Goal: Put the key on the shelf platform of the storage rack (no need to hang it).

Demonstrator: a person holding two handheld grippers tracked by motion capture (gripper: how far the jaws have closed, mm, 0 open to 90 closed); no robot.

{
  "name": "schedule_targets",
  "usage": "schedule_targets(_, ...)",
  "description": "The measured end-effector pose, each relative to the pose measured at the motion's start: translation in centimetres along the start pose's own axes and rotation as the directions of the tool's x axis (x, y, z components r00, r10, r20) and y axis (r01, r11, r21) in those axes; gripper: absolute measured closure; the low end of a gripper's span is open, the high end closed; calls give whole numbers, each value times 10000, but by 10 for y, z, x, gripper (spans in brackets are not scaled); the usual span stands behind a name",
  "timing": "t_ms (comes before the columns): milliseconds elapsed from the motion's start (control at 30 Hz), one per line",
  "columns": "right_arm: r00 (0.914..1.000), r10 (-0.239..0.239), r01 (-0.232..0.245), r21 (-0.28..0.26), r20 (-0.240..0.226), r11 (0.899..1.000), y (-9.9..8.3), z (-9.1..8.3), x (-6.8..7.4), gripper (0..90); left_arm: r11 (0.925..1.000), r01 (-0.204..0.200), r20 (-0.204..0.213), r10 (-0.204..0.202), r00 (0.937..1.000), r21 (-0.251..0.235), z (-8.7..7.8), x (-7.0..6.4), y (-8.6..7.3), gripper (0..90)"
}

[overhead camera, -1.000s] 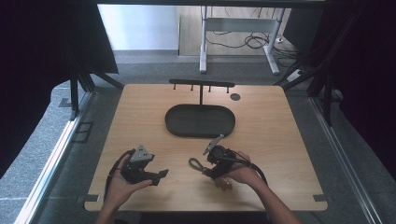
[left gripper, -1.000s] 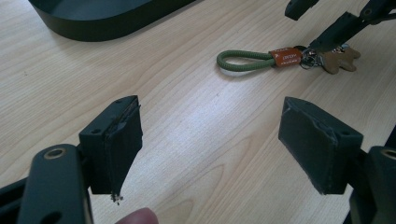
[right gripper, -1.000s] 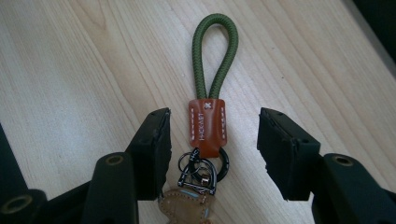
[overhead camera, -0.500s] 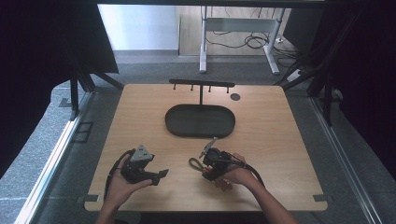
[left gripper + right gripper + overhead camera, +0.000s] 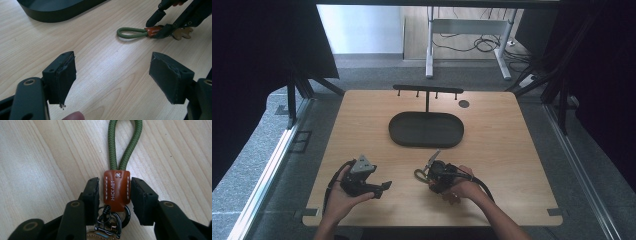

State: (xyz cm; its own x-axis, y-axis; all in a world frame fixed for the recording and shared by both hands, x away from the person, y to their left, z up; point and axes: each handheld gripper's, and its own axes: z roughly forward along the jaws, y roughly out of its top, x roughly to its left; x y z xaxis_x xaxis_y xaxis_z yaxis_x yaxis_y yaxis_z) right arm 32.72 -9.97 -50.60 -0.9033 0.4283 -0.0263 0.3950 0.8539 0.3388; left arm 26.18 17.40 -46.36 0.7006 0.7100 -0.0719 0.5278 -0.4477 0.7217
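I am bracketing the brown leather tab [image 5: 116, 191] of a keychain with my right gripper [image 5: 113, 195], its two black jaws standing just either side of the stitched tab, seemingly touching or nearly so; I cannot tell whether they are actually pinching it yet. To do this well, I judge I should be closing squarely on the flat leather, not on the rope or the rings, and lifting only once the tab is firmly held, since the loose parts below may swing. The keychain is lying flat on the near part of the wooden table [image 5: 512, 130], between my two hands. Its green braided cord loop [image 5: 123, 142] is running away from the tab, round and woven, while dark metal rings [image 5: 112, 218] are bunching at the tab's near end beside a tan charm [image 5: 183, 33]. My left gripper [image 5: 112, 75] is resting open over bare wood, its padded jaws spread wide and holding nothing. Farther off, a black oval tray [image 5: 426, 129] with a smooth matte rim is sitting mid-table, and behind it a slim black rack [image 5: 427, 91] with small pegs is standing upright. The tabletop is showing pale, straight grain.
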Motion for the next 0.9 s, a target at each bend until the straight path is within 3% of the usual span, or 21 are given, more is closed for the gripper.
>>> schedule_targets(100,10000,60,-60,39,-20,10000,0,-1,0,651,10000,-12,4,12,10000,12,1,-1,0,219)
schedule_targets(467,10000,-90,90,-2,-15,10000,-1,-5,0,659,10000,73,-29,-73,10000,-41,-2,1,0,219)
schedule_targets(900,9996,14,-1,-446,290,9990,-3,-36,-3,661,10000,4,-35,-5,10000,-15,-1,0,0,219)
